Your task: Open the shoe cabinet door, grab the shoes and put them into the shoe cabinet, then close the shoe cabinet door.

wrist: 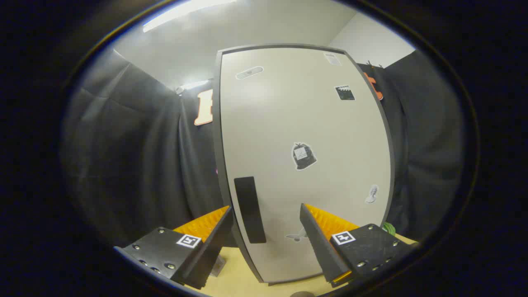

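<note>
So, cabinet: one shoe cabinet, door shut
handle: one dark handle, just ahead between fingers
tongs: spread apart, gripping nothing
stickers: five or so on door

One shoe cabinet stands at the middle of the frame, with one door facing the camera and one dark handle at its lower left. Six stickers are on the door: two near the top, one at upper right, one in the middle, one at lower right, one near the bottom. One pair of tongs with two fingers, spread apart, shows at the bottom. One tabletop. One ceiling light strip at upper left.
</note>
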